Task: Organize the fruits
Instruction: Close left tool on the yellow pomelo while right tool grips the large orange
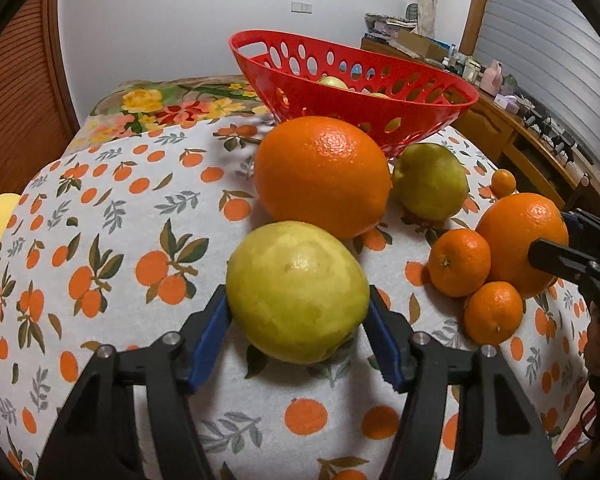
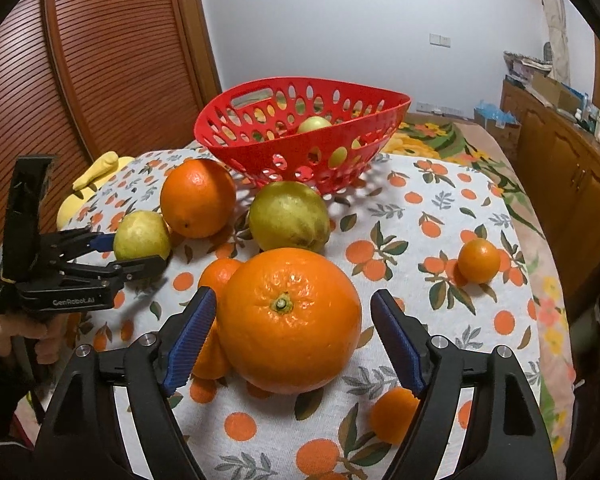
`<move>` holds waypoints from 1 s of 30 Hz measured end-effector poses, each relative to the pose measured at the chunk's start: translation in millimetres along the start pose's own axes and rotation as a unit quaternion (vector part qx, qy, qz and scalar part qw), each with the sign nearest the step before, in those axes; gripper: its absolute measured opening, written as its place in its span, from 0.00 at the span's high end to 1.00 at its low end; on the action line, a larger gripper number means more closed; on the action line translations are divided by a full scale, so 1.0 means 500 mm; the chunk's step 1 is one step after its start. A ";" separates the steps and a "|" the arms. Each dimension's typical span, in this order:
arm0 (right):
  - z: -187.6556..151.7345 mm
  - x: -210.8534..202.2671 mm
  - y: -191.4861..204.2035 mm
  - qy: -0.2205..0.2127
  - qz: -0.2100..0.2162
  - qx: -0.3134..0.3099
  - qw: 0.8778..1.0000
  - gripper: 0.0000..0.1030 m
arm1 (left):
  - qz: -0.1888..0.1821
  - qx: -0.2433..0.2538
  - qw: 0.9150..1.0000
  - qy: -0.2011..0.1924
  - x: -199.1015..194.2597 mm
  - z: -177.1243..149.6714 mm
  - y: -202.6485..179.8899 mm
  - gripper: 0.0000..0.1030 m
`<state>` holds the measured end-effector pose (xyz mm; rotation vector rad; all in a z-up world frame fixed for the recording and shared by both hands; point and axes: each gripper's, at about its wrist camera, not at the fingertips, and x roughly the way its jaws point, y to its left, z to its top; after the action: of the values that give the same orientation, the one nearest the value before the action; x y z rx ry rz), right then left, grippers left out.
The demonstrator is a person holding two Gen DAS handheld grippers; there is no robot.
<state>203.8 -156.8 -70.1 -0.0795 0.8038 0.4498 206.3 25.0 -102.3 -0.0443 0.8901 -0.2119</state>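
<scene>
My left gripper (image 1: 298, 320) is shut on a yellow-green lemon (image 1: 296, 292) that rests on the cloth; it also shows in the right wrist view (image 2: 142, 236). My right gripper (image 2: 292, 332) is open around a big orange (image 2: 288, 320), with a gap on its right side. That orange shows in the left wrist view (image 1: 524, 240). Another big orange (image 1: 322, 174) and a second lemon (image 1: 430, 180) lie in front of the red basket (image 1: 380, 72), which holds a few pale fruits. Small tangerines (image 1: 458, 262) (image 1: 494, 312) lie beside the right gripper's orange.
The table wears a cloth printed with oranges (image 2: 440, 360). A small tangerine (image 2: 478, 260) sits apart at the right, another (image 2: 394, 414) under my right finger. A yellow object (image 2: 96, 176) lies at the far left. A wooden cabinet (image 2: 560, 176) stands to the right.
</scene>
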 end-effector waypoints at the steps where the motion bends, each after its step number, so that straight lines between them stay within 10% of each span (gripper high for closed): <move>1: -0.001 0.002 0.000 0.001 0.001 0.001 1.000 0.20 | -0.001 0.000 1.000 -0.004 -0.005 -0.002 -0.002 0.38; 30: -0.009 0.034 0.000 0.020 -0.003 0.013 1.000 0.22 | -0.027 0.007 0.997 -0.068 -0.123 -0.005 -0.032 0.38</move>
<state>211.0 -151.6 -85.5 -0.0680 0.8481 0.4327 164.2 21.9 -54.6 -0.0691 0.7523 -0.2630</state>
